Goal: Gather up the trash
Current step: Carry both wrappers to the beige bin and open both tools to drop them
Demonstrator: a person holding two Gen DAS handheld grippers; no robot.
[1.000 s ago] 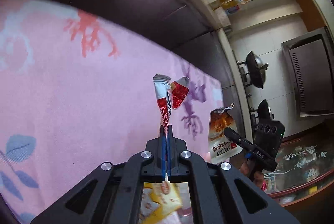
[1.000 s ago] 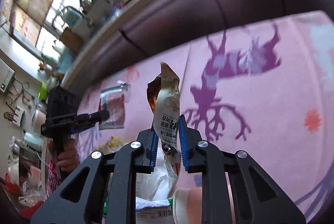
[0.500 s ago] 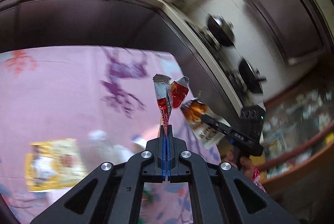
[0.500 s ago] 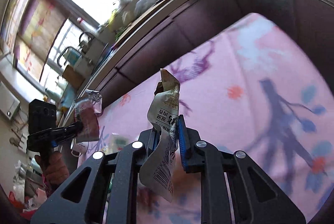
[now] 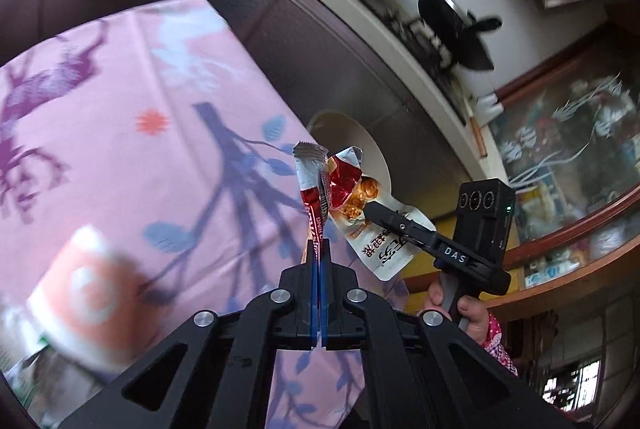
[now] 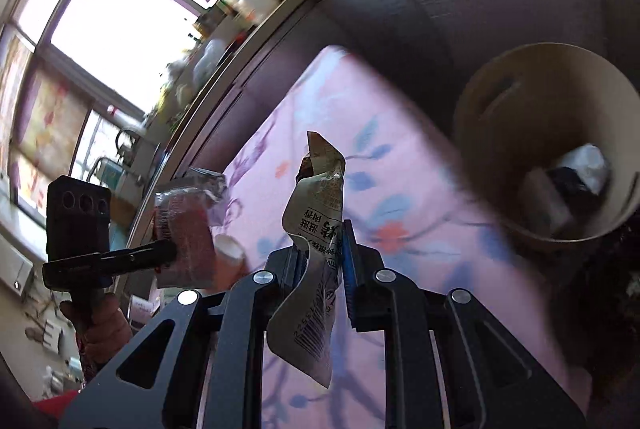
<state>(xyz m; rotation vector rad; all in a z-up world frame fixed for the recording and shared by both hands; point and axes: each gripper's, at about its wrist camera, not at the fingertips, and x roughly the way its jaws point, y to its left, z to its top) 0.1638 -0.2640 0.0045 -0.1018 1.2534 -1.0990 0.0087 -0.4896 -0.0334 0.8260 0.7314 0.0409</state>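
My left gripper is shut on a red and silver snack wrapper that stands up from its tips. My right gripper is shut on a crumpled white pouch with black print; in the left wrist view this gripper and its pouch hang near a beige trash bin. The bin stands off the corner of the pink flowered tablecloth, with some trash inside. The left gripper with its wrapper shows at the left in the right wrist view.
An orange and white cup, blurred, stands on the tablecloth at lower left. Dark cabinet fronts run behind the table. Pans sit on a stove on the counter. A glass-front cabinet is at right.
Both grippers have swung right along the table with their wrappers held. The trash bin has come into both views, and the yellow packet has left the left view.
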